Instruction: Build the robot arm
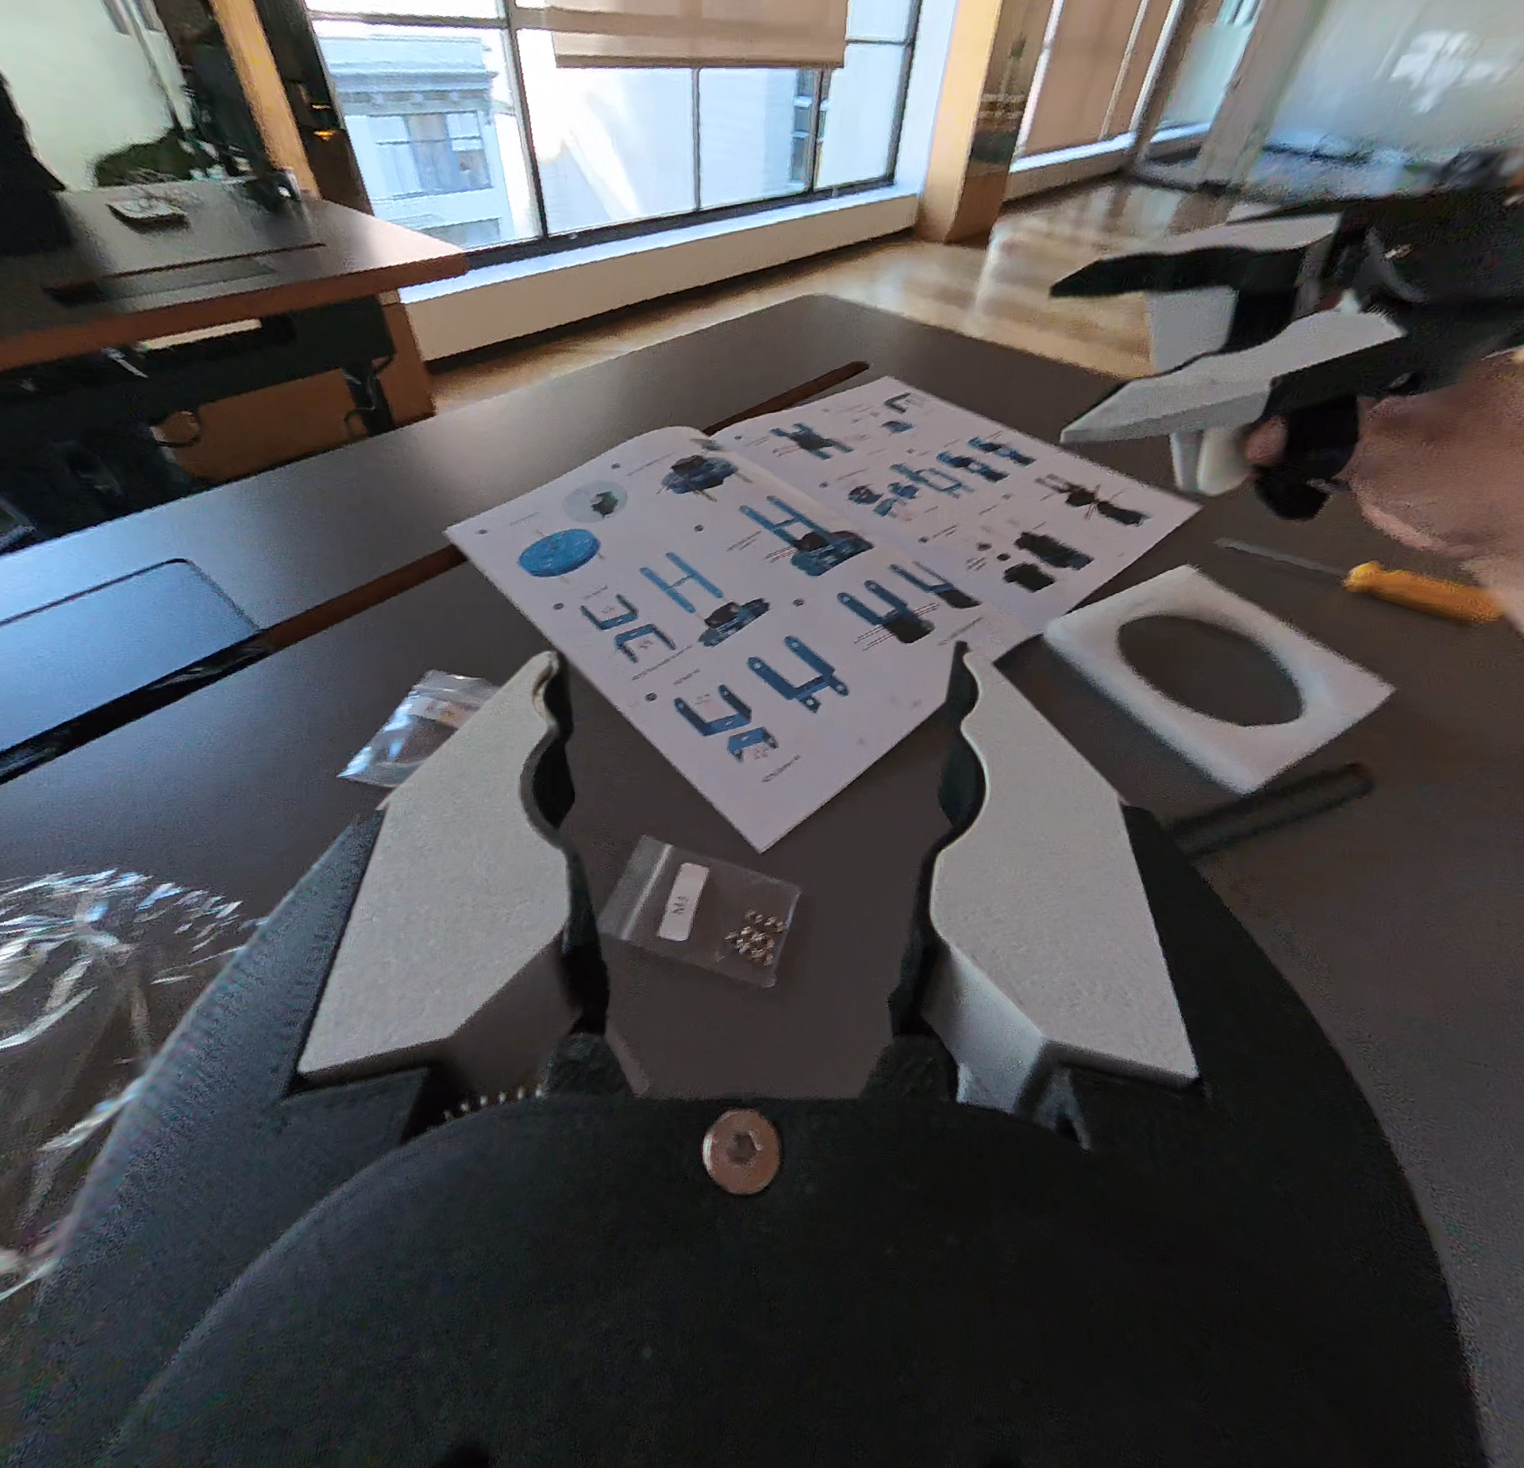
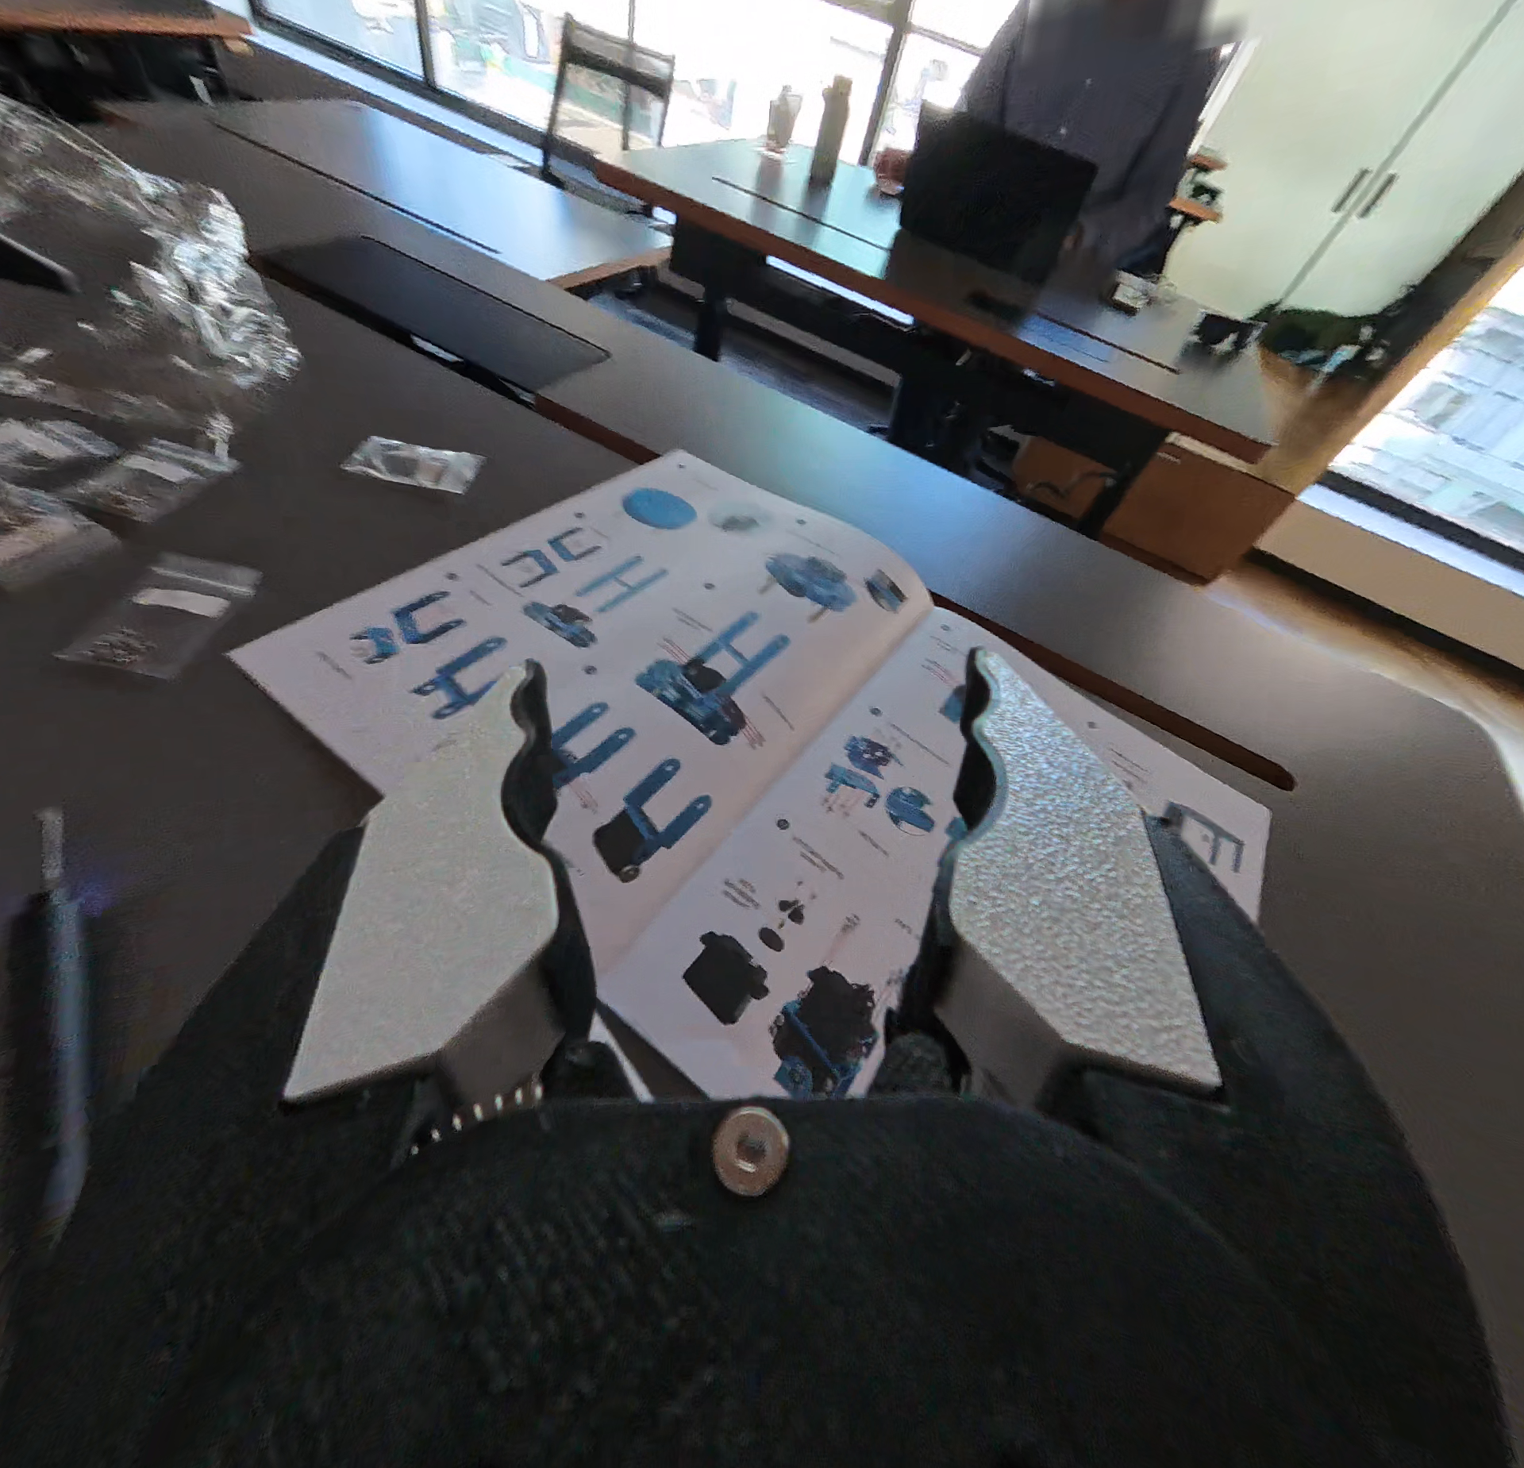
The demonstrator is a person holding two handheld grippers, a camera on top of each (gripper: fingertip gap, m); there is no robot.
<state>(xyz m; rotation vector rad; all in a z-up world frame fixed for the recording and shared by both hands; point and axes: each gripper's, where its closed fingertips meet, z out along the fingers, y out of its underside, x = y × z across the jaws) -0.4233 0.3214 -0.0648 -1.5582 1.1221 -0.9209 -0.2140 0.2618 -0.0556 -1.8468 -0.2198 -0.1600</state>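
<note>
Crumpled clear plastic (image 1: 99,975) far left on dark matte table (image 1: 330,810). Left gripper (image 1: 754,669) spread, empty, above small zip bag (image 1: 701,909) of metal nuts bearing a white label. Open booklet (image 1: 792,570) mid-table, under right gripper (image 2: 750,678), also spread, empty. Only in left wrist view: white foam square (image 1: 1220,678) with round cutout, yellow-handled tool (image 1: 1418,591).

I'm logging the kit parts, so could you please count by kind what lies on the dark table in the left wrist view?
Open booklet: 1
Small clear zip bags: 2
White foam frame: 1
Yellow-handled tool: 1
Dark rod: 1
Crumpled clear plastic: 1
Total: 7
</note>
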